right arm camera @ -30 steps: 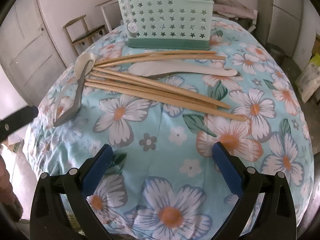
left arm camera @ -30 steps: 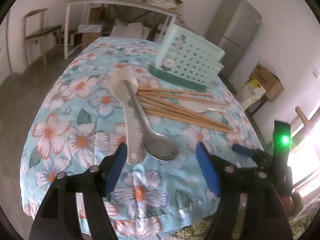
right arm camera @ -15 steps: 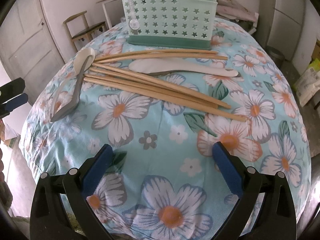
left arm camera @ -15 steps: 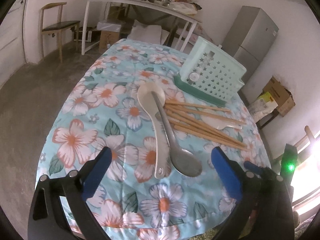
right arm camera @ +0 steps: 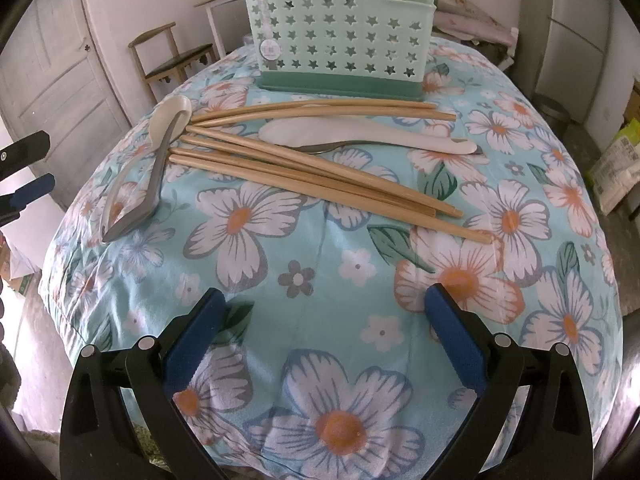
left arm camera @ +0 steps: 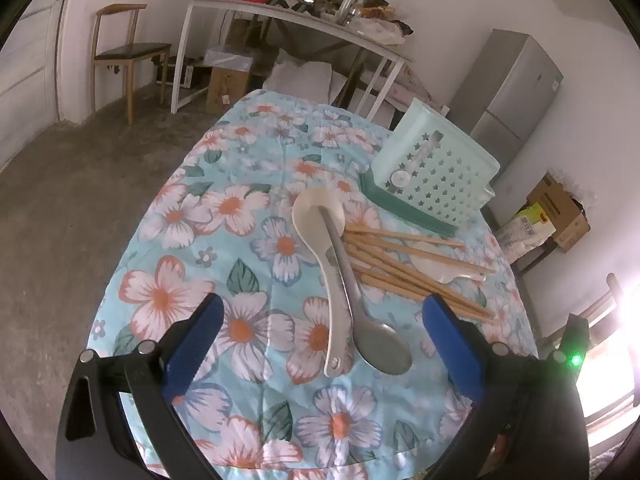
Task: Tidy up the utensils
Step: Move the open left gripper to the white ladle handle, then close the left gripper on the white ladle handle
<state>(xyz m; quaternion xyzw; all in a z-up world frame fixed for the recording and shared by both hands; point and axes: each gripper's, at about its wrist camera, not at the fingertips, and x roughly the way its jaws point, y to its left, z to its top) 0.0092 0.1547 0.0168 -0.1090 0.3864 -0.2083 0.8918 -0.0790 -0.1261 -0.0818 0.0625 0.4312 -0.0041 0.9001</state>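
A table under a flowered cloth (left arm camera: 224, 216) fills both views. The left wrist view alone takes in the room behind it: a long white side table (left arm camera: 296, 16), a grey fridge (left arm camera: 516, 84), a wooden chair (left arm camera: 124, 52) and cardboard boxes (left arm camera: 560, 212). The right wrist view alone shows the green basket (right arm camera: 340, 36) face-on, standing upright at the far side of the cloth, and a white door (right arm camera: 52, 80) to the left.

Near the basket's front lie the chopsticks (right arm camera: 320, 168), a loose fan of wooden sticks. Among them rests a white spoon (right arm camera: 360, 134) with a metal one partly hidden beneath it. At the sticks' left ends lie a white ladle-shaped spoon (left arm camera: 320, 240) and a metal spoon (left arm camera: 360, 300) crossing over it.

The left gripper (left arm camera: 324, 340) points along the table, its jaws spread wide and holding nothing; the metal spoon's bowl and the white spoon's handle end sit just ahead, between its blue pads (left arm camera: 192, 344). The right gripper (right arm camera: 324, 332) hangs over bare cloth, jaws wide and empty, with the chopsticks well ahead of it. The left gripper's tips (right arm camera: 28, 188) show at the left edge there.
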